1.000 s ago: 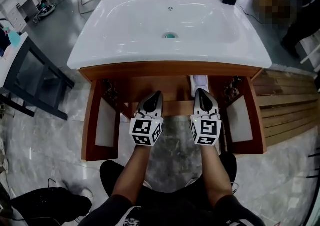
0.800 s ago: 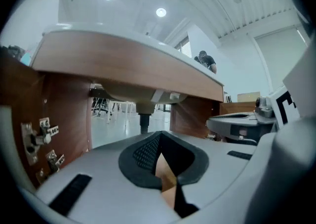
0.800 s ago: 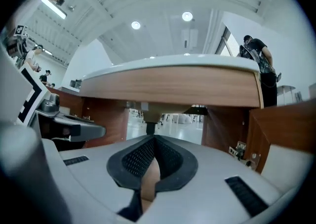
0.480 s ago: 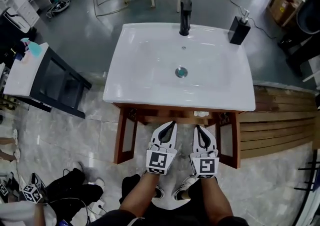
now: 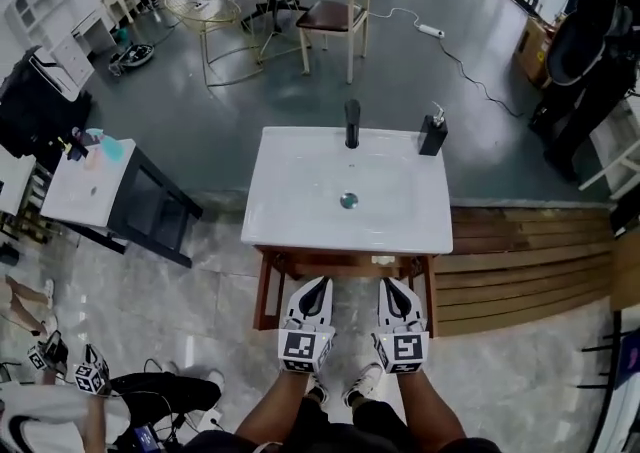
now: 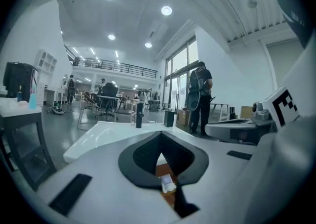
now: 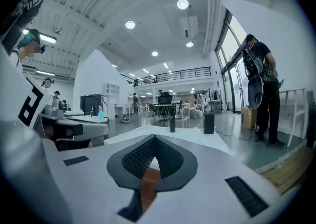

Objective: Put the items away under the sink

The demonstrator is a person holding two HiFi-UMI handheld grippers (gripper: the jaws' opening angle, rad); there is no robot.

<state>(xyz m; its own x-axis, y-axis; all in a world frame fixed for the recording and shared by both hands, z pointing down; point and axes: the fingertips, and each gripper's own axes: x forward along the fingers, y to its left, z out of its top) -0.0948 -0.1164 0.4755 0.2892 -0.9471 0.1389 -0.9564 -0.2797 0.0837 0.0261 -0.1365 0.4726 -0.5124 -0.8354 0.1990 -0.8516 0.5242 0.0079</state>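
The counter [image 5: 290, 226] is seen in glossy white, with a silver drain [image 5: 348, 201] at its middle. A black tap [image 5: 352, 124] is set at the far edge and a black soap dispenser [image 5: 433, 133] at the far right corner. The cabinet [image 5: 264, 293] below the near edge is shown in reddish-brown wood. The left gripper [image 5: 321, 282] and right gripper [image 5: 385, 283] are white-bodied, with black ribbed pads [image 6: 143, 153] on the jaws; a black-and-white square pattern is carried on each marker cube [image 5: 303, 350]. The floor [image 5: 200, 271] is tiled in mottled grey, and tan planks [image 5: 520, 271] are laid off the right edge.
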